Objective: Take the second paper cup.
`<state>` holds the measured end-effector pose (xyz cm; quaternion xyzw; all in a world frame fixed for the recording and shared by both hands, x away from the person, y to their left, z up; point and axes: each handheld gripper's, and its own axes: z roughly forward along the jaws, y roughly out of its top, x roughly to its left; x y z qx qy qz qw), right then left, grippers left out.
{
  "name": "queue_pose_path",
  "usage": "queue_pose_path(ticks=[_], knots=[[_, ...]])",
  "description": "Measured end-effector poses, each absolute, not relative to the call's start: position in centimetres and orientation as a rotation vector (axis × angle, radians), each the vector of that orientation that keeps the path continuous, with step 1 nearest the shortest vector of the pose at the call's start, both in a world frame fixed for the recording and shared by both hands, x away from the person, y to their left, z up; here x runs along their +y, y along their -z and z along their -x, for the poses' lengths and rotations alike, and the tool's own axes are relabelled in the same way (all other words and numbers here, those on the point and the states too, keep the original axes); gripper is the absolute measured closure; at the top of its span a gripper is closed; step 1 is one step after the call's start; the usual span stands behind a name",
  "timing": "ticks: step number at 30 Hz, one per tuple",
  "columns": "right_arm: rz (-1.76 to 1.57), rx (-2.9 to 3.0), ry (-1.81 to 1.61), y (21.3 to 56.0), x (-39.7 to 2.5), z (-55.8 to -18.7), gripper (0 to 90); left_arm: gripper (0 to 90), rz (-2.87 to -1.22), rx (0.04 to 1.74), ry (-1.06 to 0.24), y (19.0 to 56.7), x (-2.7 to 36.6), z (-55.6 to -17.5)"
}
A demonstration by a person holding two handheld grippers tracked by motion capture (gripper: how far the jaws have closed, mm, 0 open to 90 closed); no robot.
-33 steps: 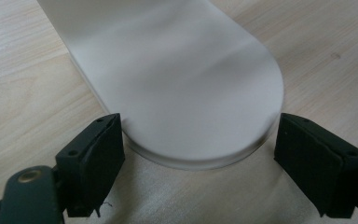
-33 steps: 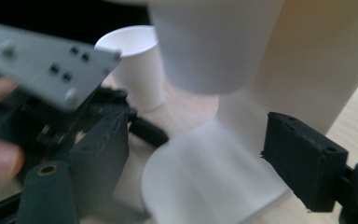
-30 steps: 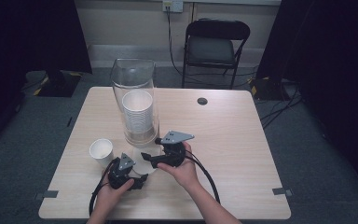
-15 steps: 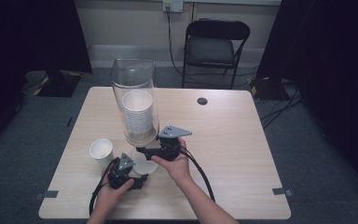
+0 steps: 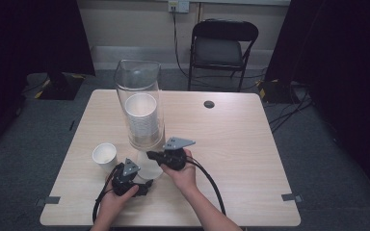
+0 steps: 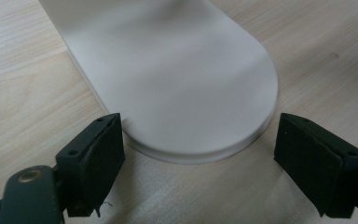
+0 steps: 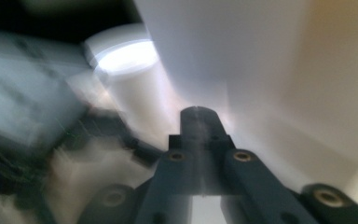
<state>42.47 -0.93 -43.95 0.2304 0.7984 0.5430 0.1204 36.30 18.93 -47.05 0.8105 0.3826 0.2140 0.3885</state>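
A white paper cup (image 5: pixel 149 169) stands between my two grippers at the front of the table. My right gripper (image 5: pixel 151 155) is at its top edge with jaws together, apparently pinching the cup's wall (image 7: pixel 261 70). The right gripper view is blurred, and there my right gripper (image 7: pixel 198 121) looks shut. My left gripper (image 5: pixel 146 185) is low, to the cup's left. In the left gripper view, my left gripper (image 6: pixel 200 135) is open, its jaws either side of the cup's lower end (image 6: pixel 177 84) without touching it.
A second white cup (image 5: pixel 105 155) stands upright to the left. A tall clear container (image 5: pixel 139 103) holding a stack of cups (image 5: pixel 142 115) stands just behind the grippers. A dark round hole (image 5: pixel 209 104) marks the table's far side. A black chair (image 5: pixel 221 45) stands beyond the table.
My right gripper has moved left and slightly away from me, to the top of the cup. The left gripper has stayed in place.
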Motion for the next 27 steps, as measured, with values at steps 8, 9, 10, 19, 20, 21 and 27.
queue_pose_path(ticks=[8, 9, 10, 19, 20, 21, 27], knots=[[-0.511, 2.196, -1.641, 41.9, -1.8, -41.2, 29.4, 15.1, -2.062, 0.966, -0.535, 47.1, 19.0, -36.3], [-0.518, 2.173, -1.641, 41.5, -1.8, -41.3, 25.1, 15.3, -2.061, 0.967, -0.541, 47.1, 19.0, -36.3], [-0.541, 2.162, -1.666, 41.3, -1.7, -41.5, 22.9, 15.9, -2.062, 0.969, -0.543, 47.1, 19.0, -36.3], [-0.596, 2.094, -1.762, 39.6, -0.3, -42.3, 19.8, 15.6, -2.060, 0.967, -0.532, 47.1, 19.0, -36.1], [-0.585, 2.084, -1.757, 39.3, -0.2, -42.4, 19.5, 15.5, -2.060, 0.967, -0.532, 47.1, 19.0, -36.1], [-0.568, 2.073, -1.758, 39.1, 0.0, -42.5, 18.9, 15.5, -2.060, 0.967, -0.531, 47.1, 19.0, -36.1], [-0.534, 2.048, -1.801, 39.1, 0.8, -43.0, 18.6, 15.6, -2.061, 0.966, -0.533, 47.1, 19.0, -36.1]])
